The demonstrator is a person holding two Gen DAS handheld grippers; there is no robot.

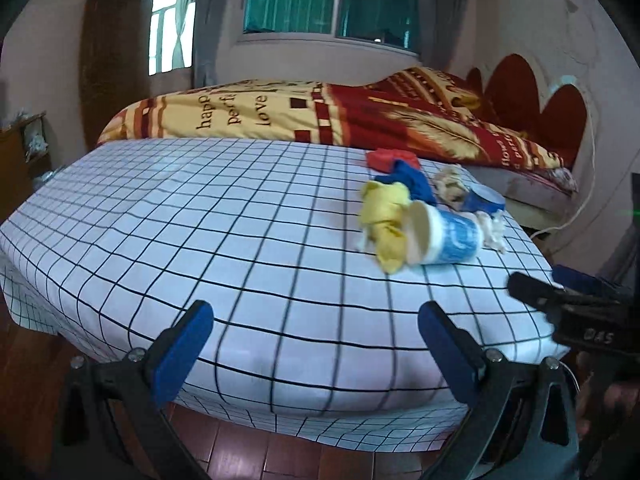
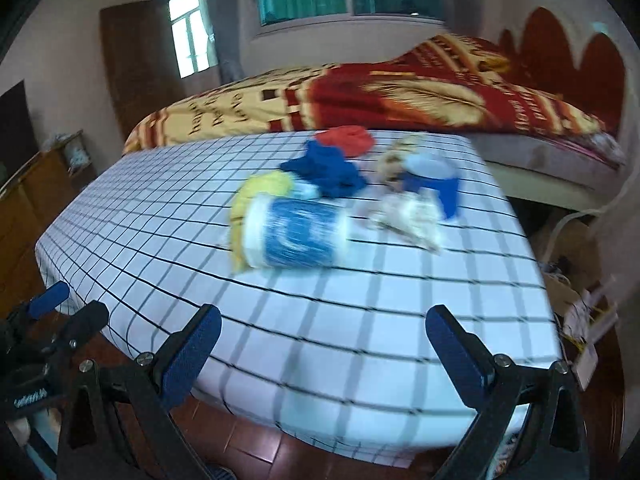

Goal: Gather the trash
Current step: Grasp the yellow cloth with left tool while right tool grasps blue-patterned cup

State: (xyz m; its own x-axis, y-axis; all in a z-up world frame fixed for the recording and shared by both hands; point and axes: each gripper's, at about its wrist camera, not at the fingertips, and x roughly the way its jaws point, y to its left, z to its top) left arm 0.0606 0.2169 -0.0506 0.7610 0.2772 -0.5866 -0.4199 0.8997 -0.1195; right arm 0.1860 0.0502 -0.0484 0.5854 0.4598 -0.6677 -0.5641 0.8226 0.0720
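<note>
A blue and white paper cup [image 1: 440,240] [image 2: 296,236] lies on its side on the checked table [image 1: 200,240] [image 2: 360,320]. Beside it lie a yellow crumpled piece [image 1: 384,216] [image 2: 260,192], a blue piece [image 1: 412,180] [image 2: 328,168], a red piece [image 1: 392,158] [image 2: 346,140], crumpled paper [image 1: 450,184] [image 2: 412,216] and a second blue cup [image 1: 484,200] [image 2: 436,178]. My left gripper [image 1: 316,332] is open and empty at the table's near edge. My right gripper [image 2: 322,340] is open and empty, short of the lying cup. Each gripper shows in the other's view [image 1: 560,300] [image 2: 60,312].
A bed with a red and yellow blanket [image 1: 320,116] [image 2: 360,96] stands behind the table. A wooden cabinet [image 1: 20,152] [image 2: 36,184] is at the left. A white cable [image 1: 572,216] hangs at the right. Red tiled floor [image 1: 280,456] lies below the table's edge.
</note>
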